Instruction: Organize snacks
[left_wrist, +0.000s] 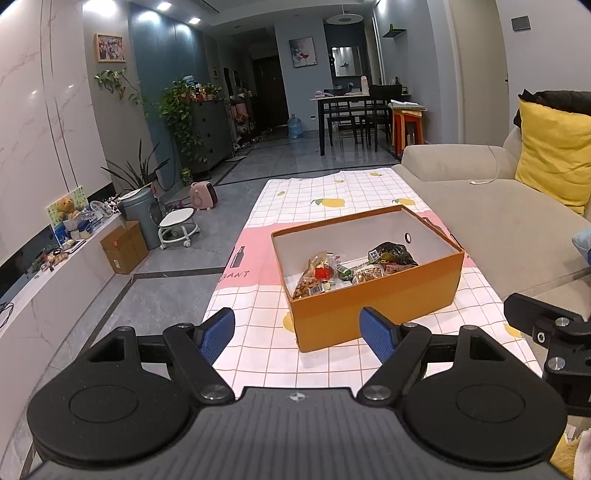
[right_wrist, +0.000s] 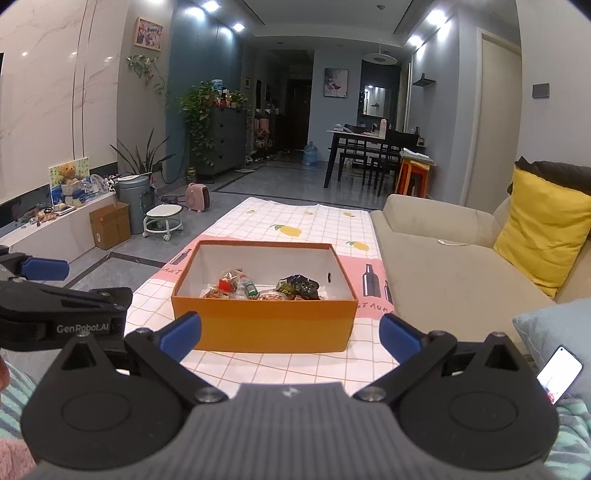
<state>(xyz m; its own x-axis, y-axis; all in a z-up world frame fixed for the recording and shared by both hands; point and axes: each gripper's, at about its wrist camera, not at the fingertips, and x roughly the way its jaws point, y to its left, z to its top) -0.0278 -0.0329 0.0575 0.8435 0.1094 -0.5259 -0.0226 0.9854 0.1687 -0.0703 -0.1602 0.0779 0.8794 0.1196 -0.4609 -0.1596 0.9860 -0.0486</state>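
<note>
the box (left_wrist: 373, 306) is sitting on the tablecloth (left_wrist: 325, 192), which is covering the table, and the snack packets (left_wrist: 354, 271) are lying inside the box along its near wall. from the left wrist view the box is lying at 12 o'clock ahead of the left gripper (left_wrist: 297, 332), and the sofa (left_wrist: 480, 206) is running alongside the table at 2 o'clock, with a cushion (left_wrist: 554, 155) leaning on its back. the stool (left_wrist: 177, 225), bin (left_wrist: 142, 214) and carton (left_wrist: 123, 247) are standing on the floor at 10 o'clock. the dining table (left_wrist: 351, 107) is standing far behind at 12 o'clock. in the right wrist view the right gripper (right_wrist: 290, 334) is facing the box, with the left gripper sitting at 9 o'clock and a phone (right_wrist: 559, 373) lying at 3 o'clock.
</note>
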